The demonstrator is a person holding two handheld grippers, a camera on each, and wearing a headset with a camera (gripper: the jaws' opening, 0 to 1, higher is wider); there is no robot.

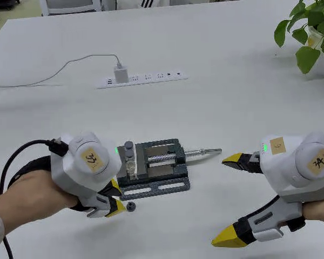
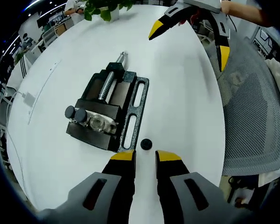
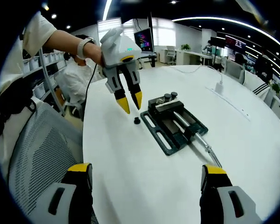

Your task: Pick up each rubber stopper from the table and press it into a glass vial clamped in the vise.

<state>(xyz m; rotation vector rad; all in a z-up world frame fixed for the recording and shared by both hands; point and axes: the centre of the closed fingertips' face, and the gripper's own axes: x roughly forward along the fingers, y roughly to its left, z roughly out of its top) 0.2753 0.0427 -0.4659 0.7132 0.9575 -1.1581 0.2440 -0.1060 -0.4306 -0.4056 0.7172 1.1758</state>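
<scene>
A small dark rubber stopper (image 1: 130,206) (image 2: 146,144) (image 3: 137,120) lies on the white table just in front of the vise's base. My left gripper (image 1: 117,197) (image 2: 145,156) (image 3: 131,103) hovers right behind it, open a little, with nothing between its yellow fingertips (image 2: 123,156). The black vise (image 1: 154,167) (image 2: 109,107) (image 3: 175,123) clamps a row of glass vials: two carry dark stoppers (image 2: 74,113) and one clear vial (image 1: 131,166) (image 2: 98,122) is uncapped. My right gripper (image 1: 228,198) (image 2: 189,44) (image 3: 147,169) stands wide open and empty, to the right of the vise handle (image 1: 202,153).
A white power strip (image 1: 140,80) with a plugged charger and cable lies at the back of the table. A potted plant (image 1: 310,32) stands at the far right corner. A grey mesh chair (image 2: 252,102) sits beside the table edge.
</scene>
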